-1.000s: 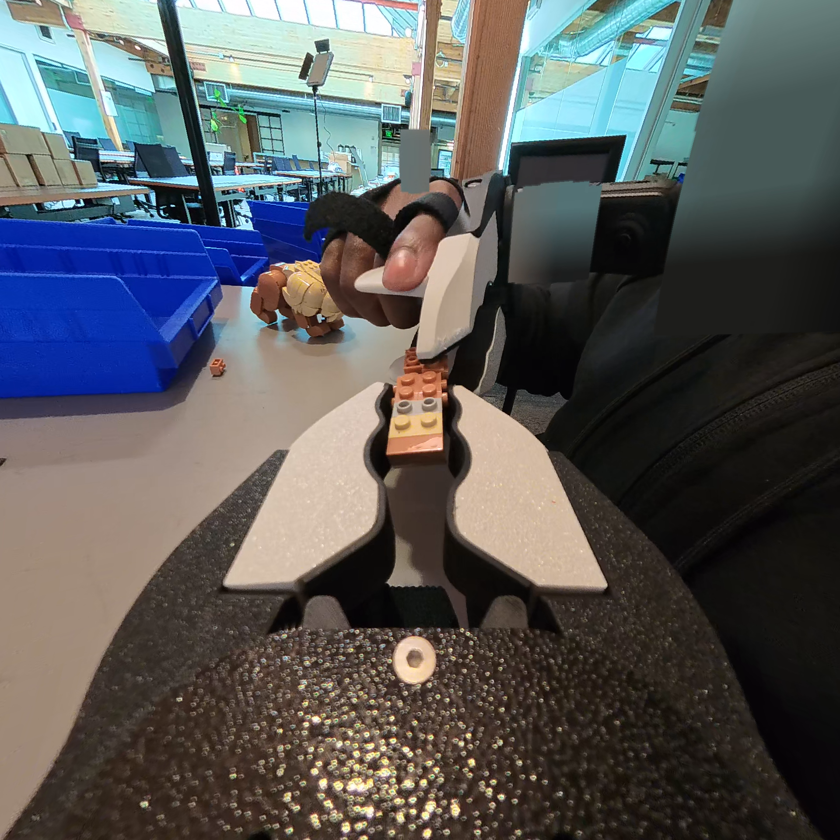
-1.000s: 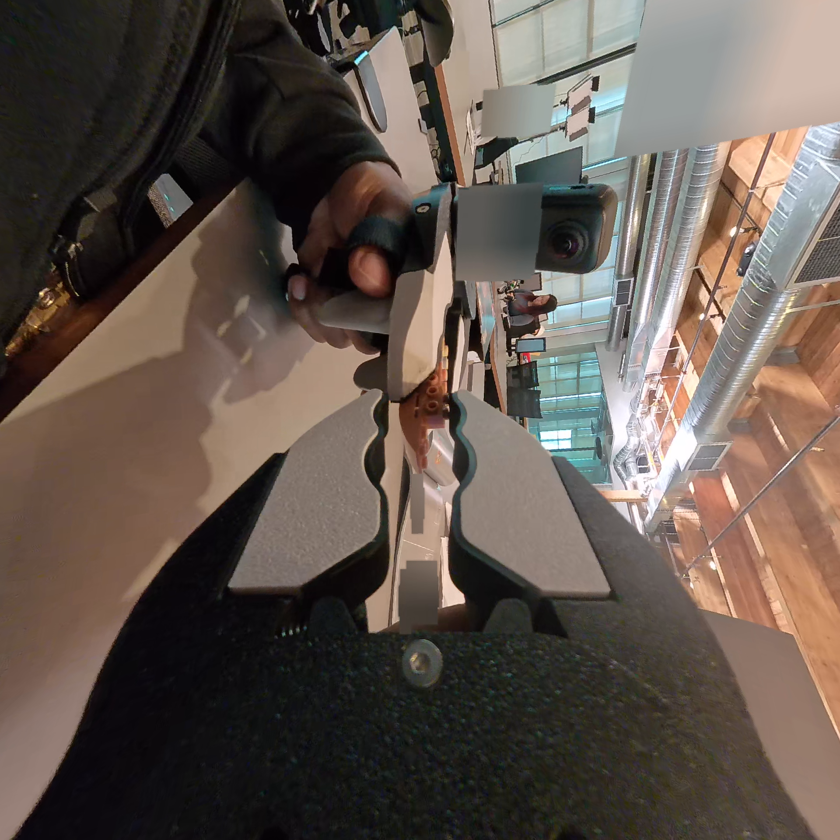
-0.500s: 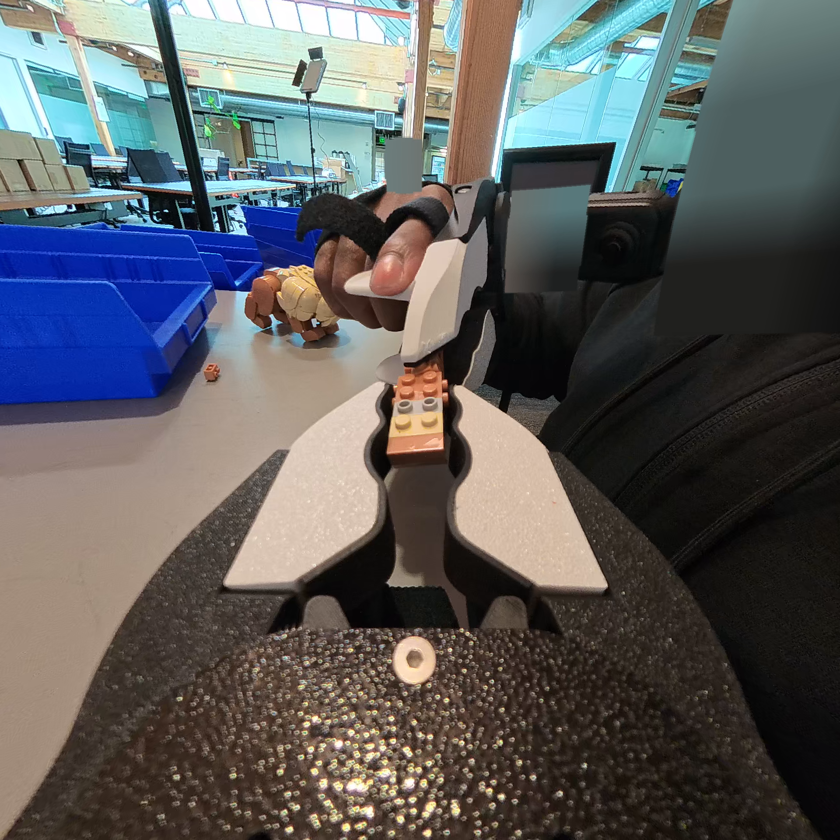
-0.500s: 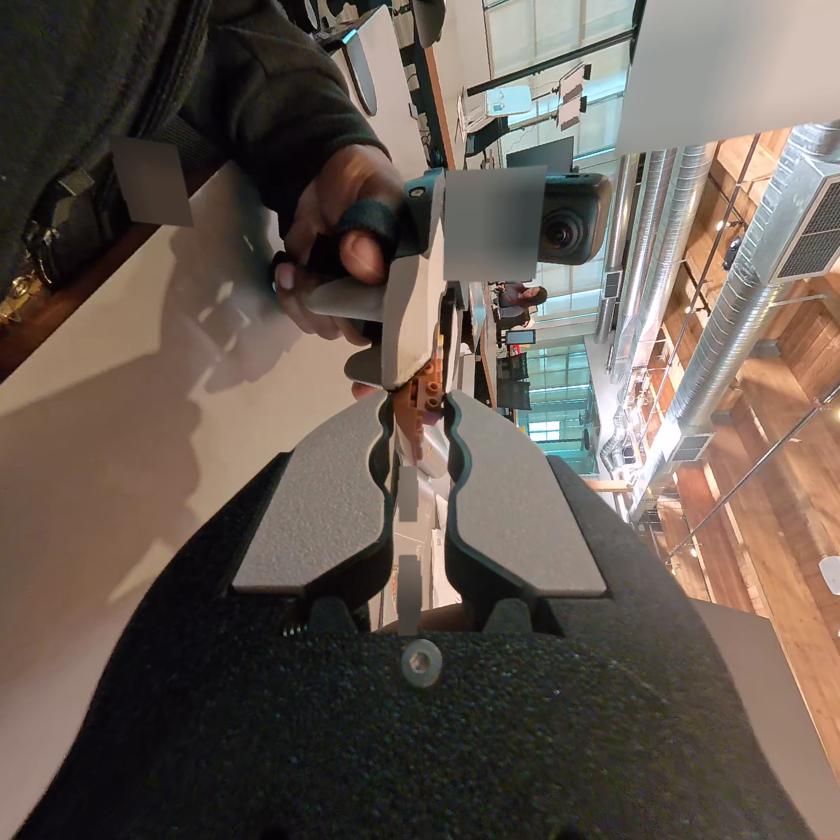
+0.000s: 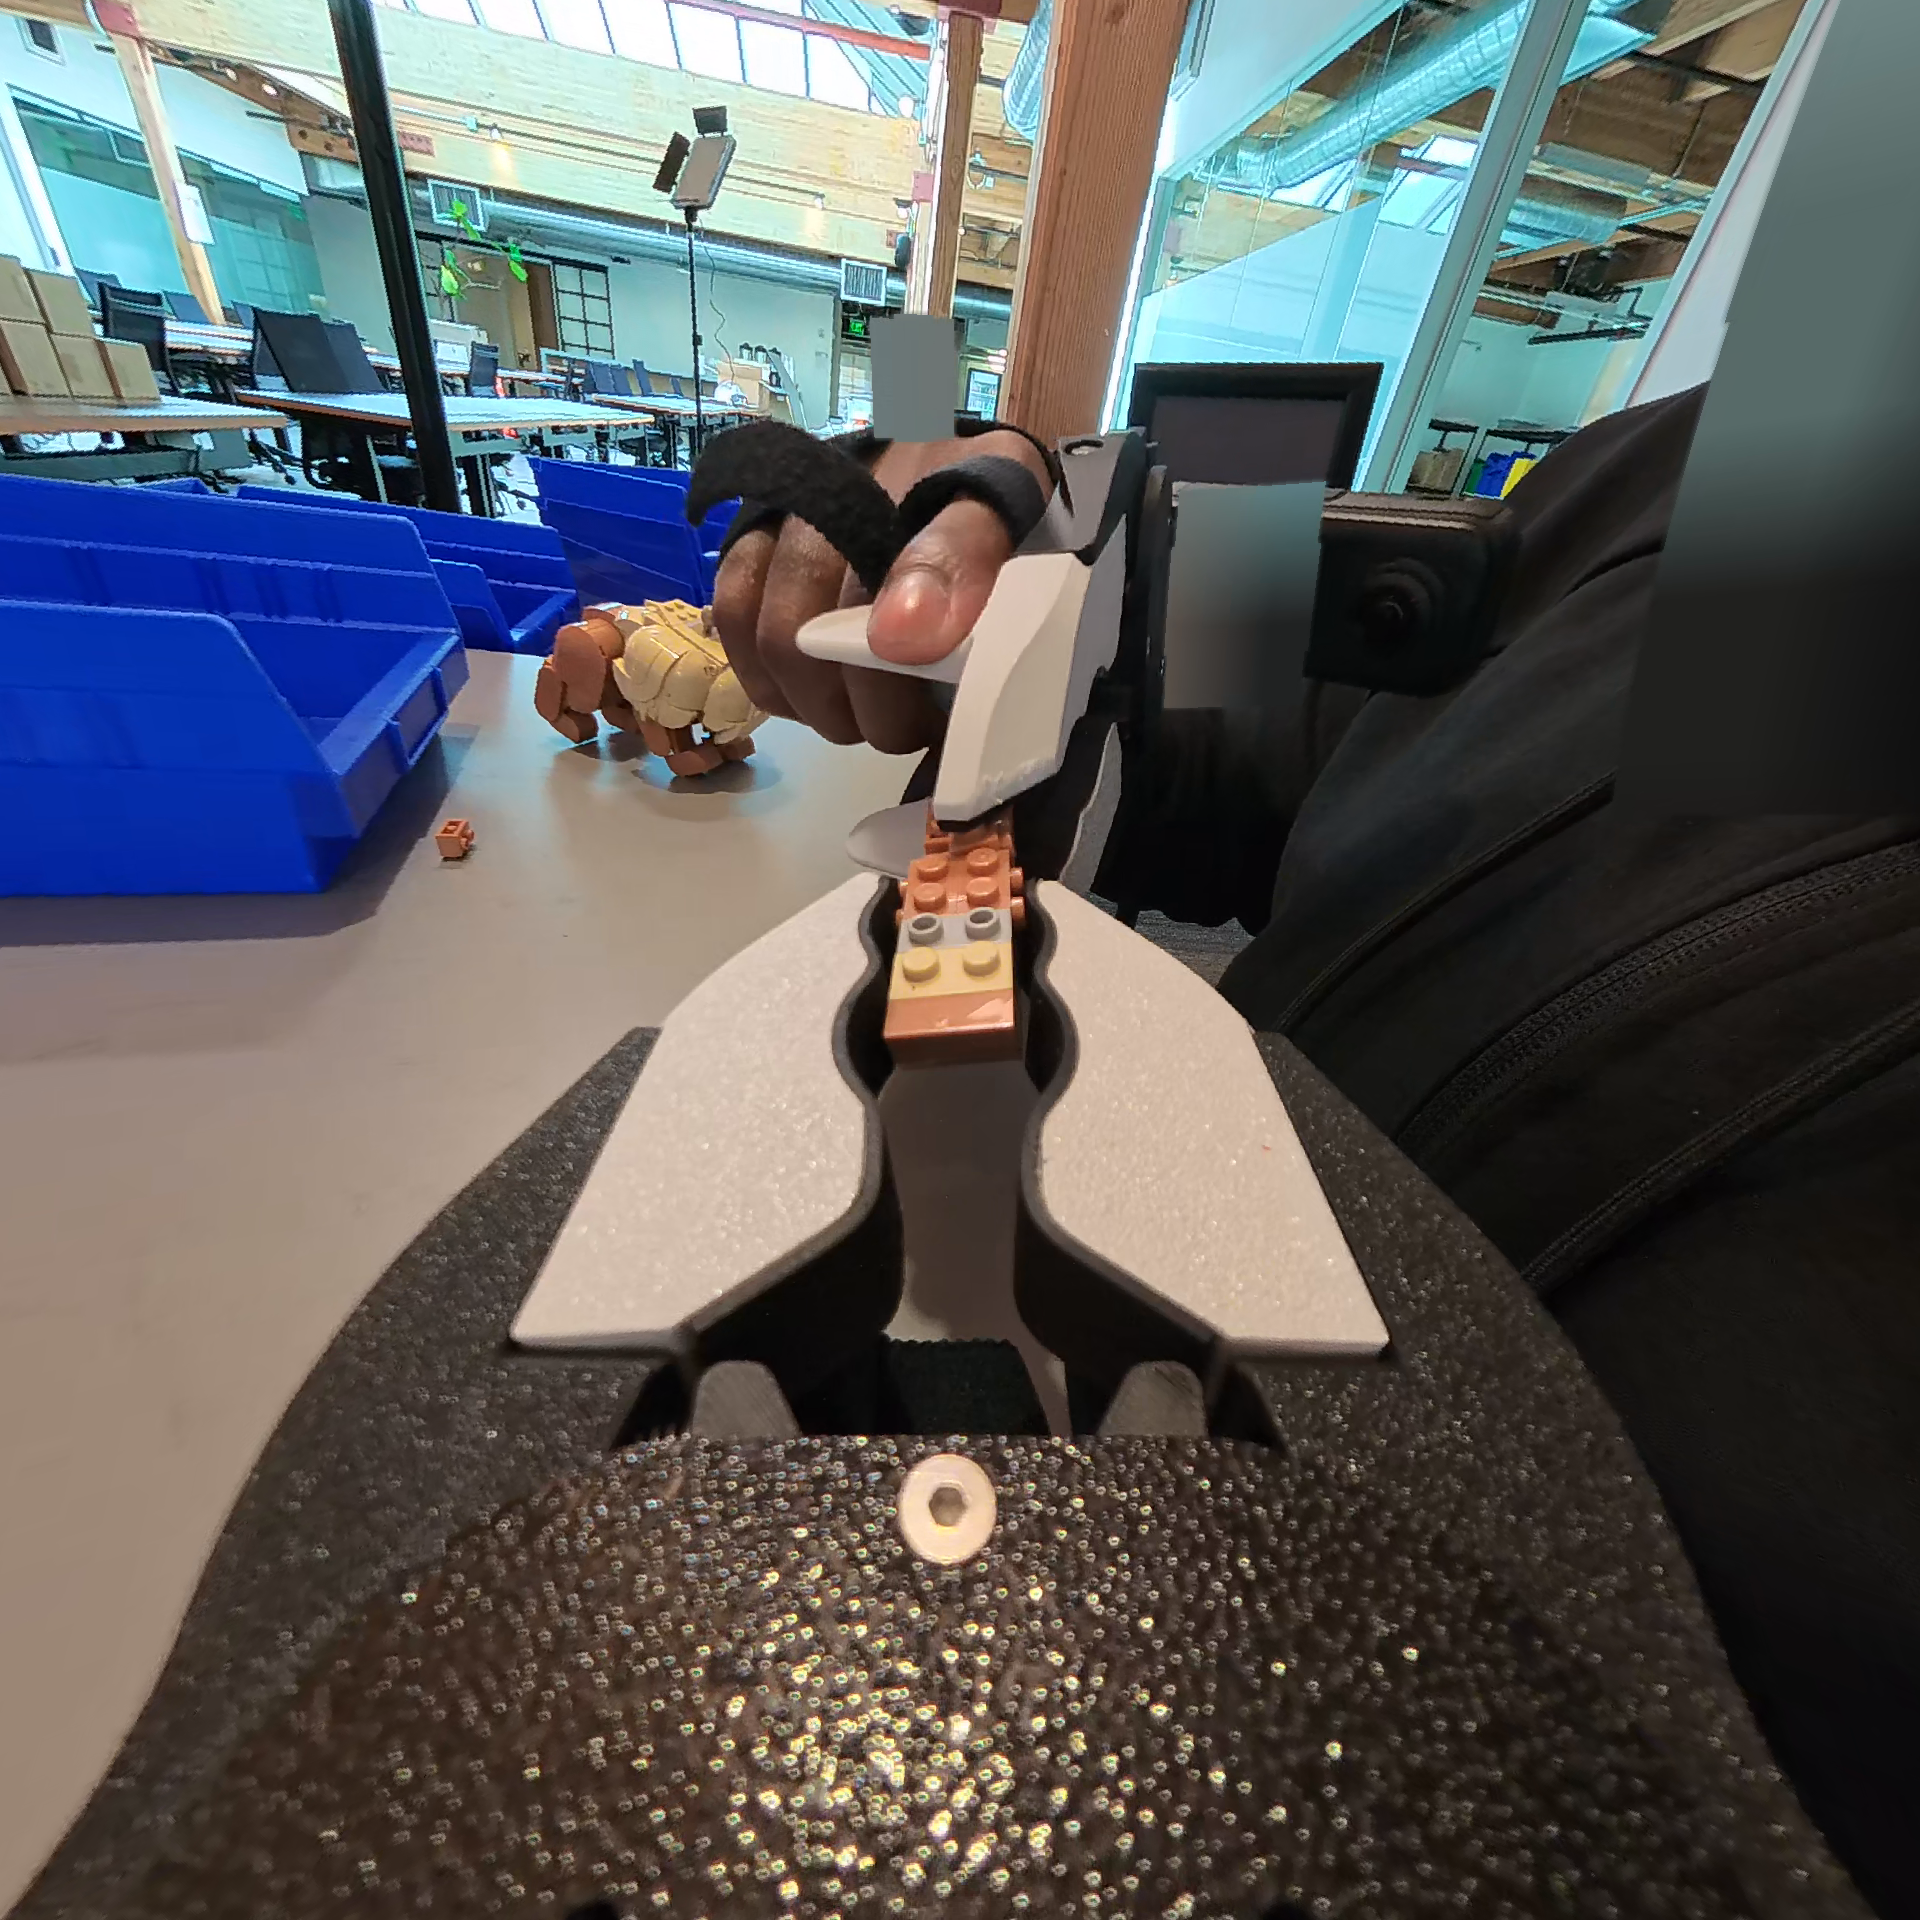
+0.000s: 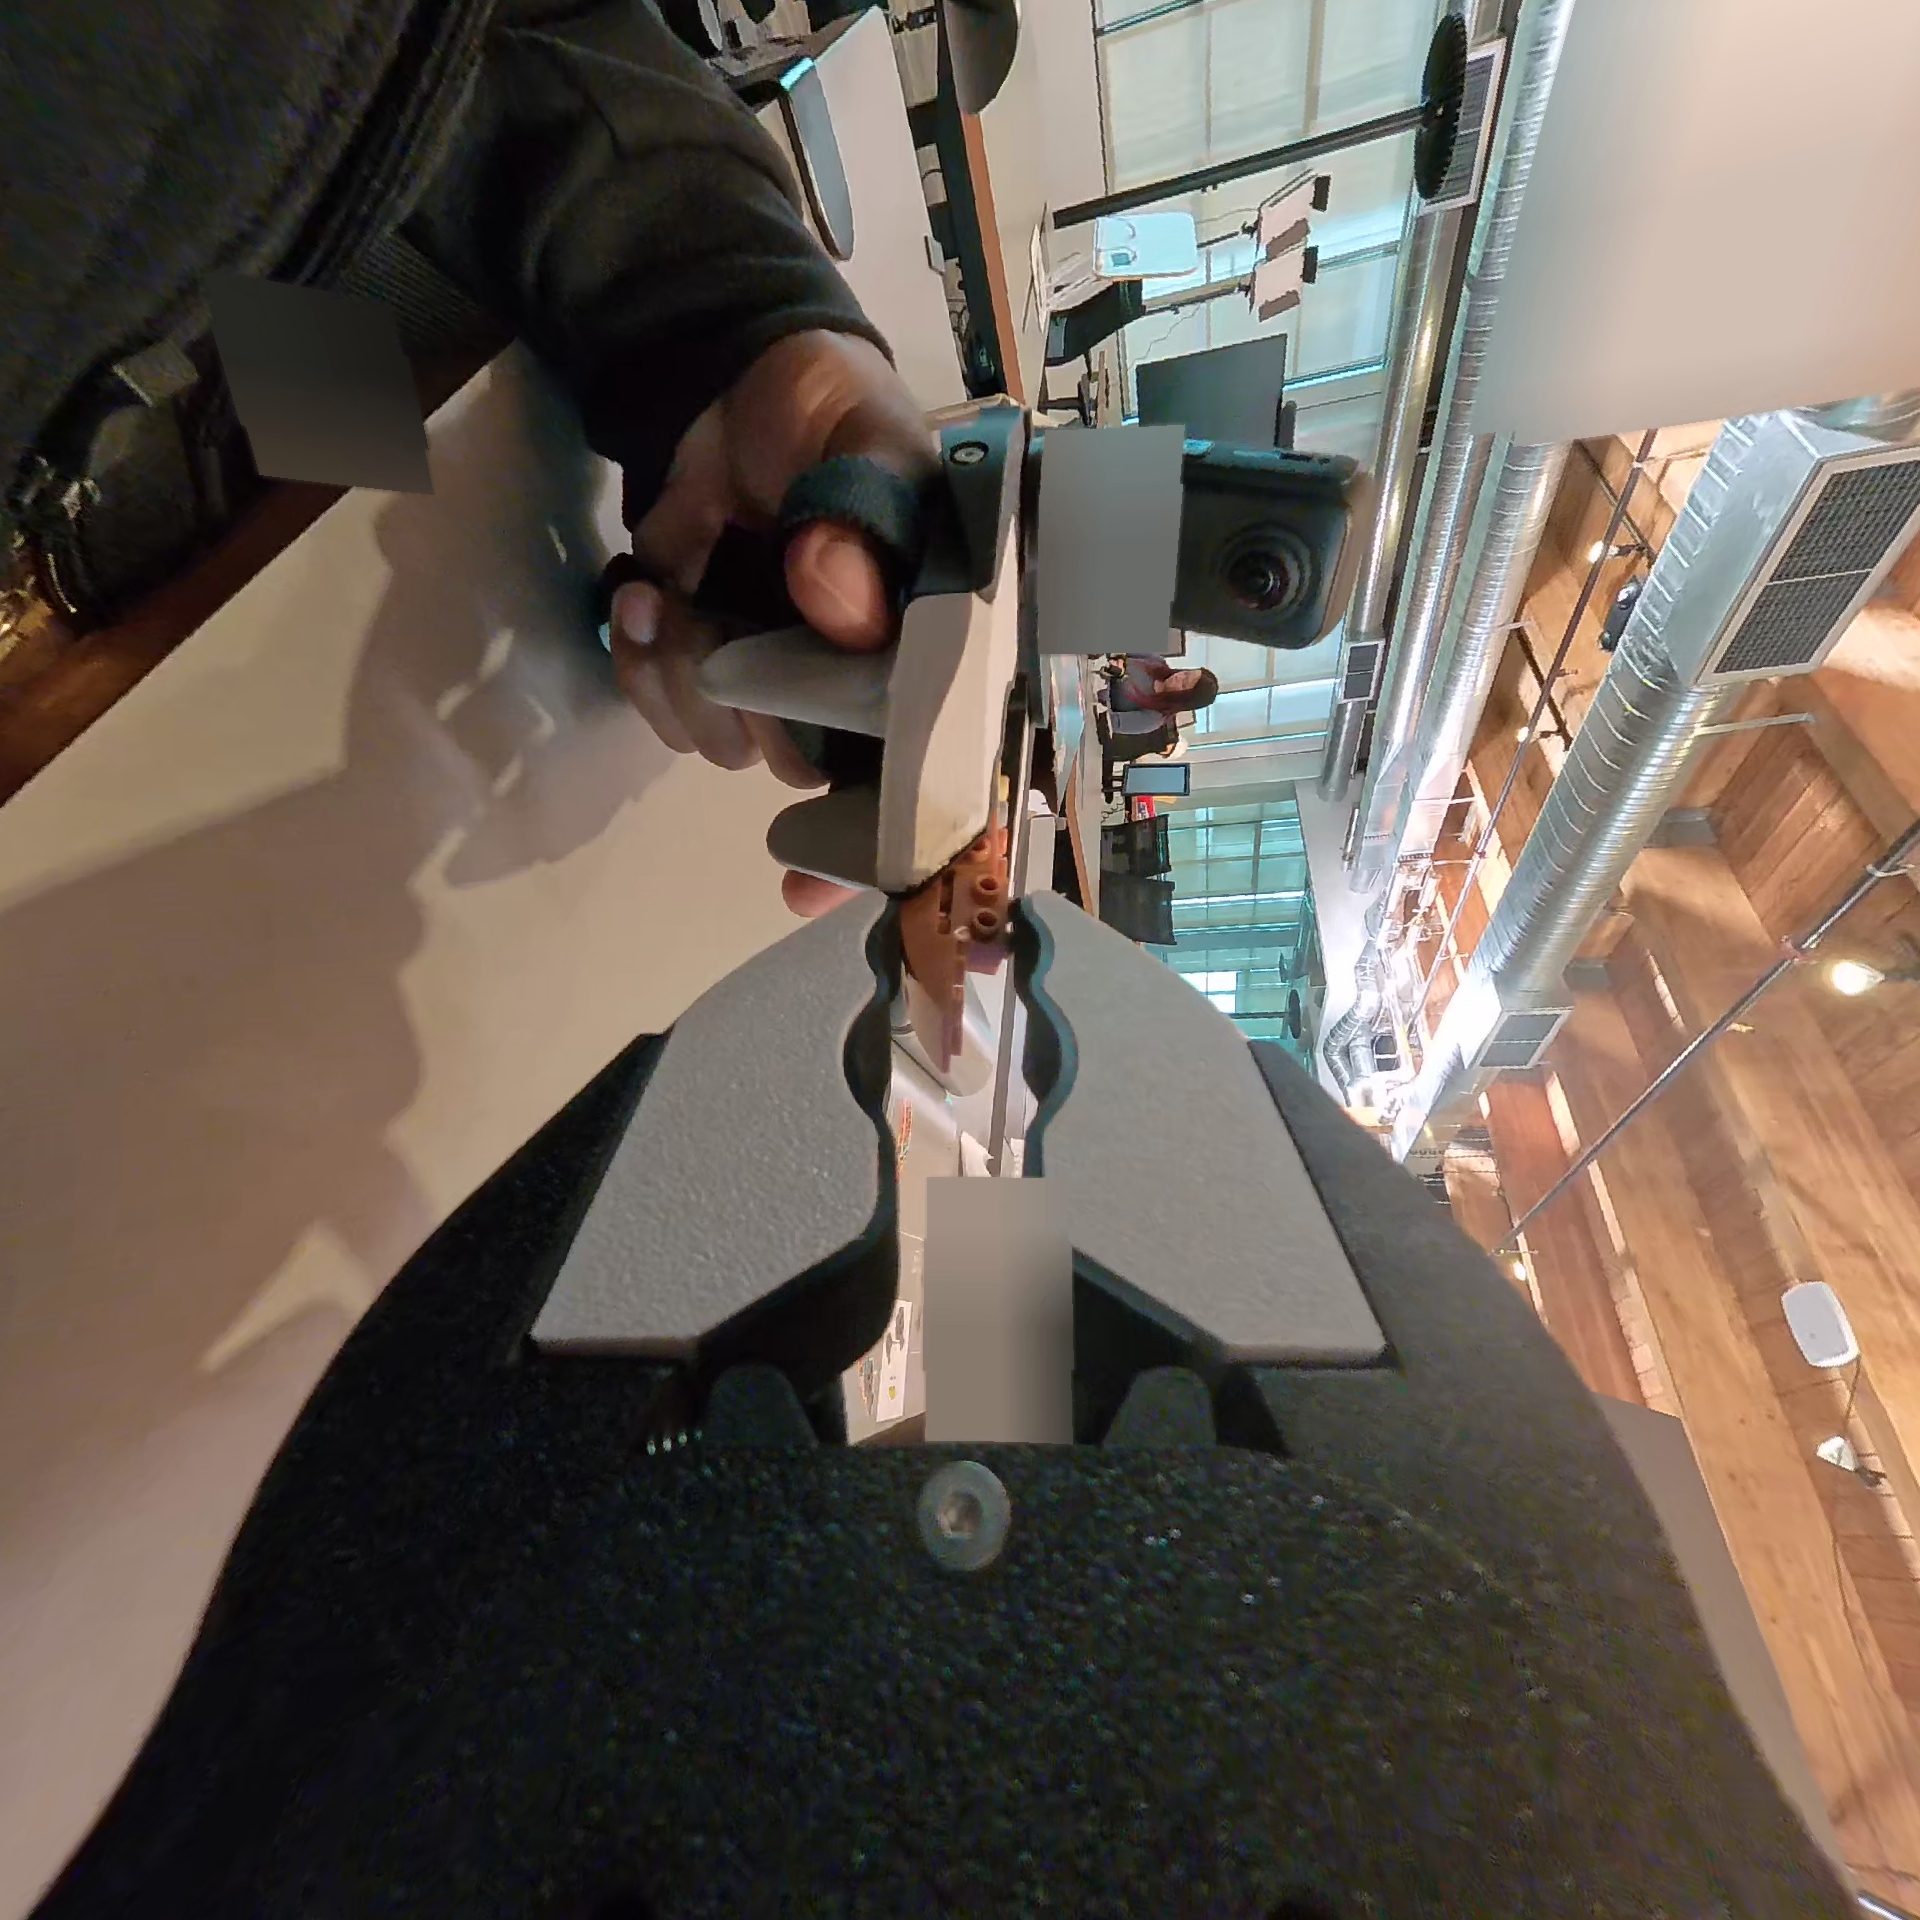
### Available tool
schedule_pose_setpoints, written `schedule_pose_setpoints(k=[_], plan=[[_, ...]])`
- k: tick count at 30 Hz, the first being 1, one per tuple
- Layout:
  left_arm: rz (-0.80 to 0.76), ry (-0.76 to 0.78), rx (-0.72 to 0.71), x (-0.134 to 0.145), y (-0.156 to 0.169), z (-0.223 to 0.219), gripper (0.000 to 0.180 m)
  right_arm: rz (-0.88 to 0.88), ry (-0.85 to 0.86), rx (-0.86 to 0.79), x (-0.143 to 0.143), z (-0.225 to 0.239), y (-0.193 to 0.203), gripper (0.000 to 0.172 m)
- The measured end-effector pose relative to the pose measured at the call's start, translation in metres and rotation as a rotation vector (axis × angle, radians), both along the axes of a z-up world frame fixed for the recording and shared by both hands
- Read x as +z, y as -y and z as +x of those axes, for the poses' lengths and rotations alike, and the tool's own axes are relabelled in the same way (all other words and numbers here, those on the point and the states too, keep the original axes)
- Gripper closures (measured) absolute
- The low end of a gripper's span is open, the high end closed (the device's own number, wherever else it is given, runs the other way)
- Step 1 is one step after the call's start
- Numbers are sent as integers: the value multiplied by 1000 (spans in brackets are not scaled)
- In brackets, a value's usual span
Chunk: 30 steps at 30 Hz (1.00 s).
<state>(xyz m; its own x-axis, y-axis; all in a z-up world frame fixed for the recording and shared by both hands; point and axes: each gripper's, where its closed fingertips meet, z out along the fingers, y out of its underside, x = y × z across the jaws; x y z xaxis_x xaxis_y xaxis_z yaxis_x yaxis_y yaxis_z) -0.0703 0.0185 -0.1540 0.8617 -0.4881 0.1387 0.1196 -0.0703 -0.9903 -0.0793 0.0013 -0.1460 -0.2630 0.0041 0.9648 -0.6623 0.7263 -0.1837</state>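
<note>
A stack of brown, grey and tan plastic toy bricks (image 5: 951, 961) is clamped above the grey table (image 5: 260, 1091) between the narrowed left gripper (image 5: 951, 935); its far end sits in the right gripper (image 6: 951, 920), also closed on it. Behind lie a tan-and-brown brick animal (image 5: 655, 686), one small loose brown brick (image 5: 453, 837) and blue plastic bins (image 5: 208, 707)
</note>
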Motion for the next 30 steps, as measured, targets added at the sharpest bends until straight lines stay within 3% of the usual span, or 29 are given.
schedule_pose_setpoints(k=[30], plan=[[-21,18,8,-2,-4,-3,160,99,-44,-39,-3,-4,-2,153]])
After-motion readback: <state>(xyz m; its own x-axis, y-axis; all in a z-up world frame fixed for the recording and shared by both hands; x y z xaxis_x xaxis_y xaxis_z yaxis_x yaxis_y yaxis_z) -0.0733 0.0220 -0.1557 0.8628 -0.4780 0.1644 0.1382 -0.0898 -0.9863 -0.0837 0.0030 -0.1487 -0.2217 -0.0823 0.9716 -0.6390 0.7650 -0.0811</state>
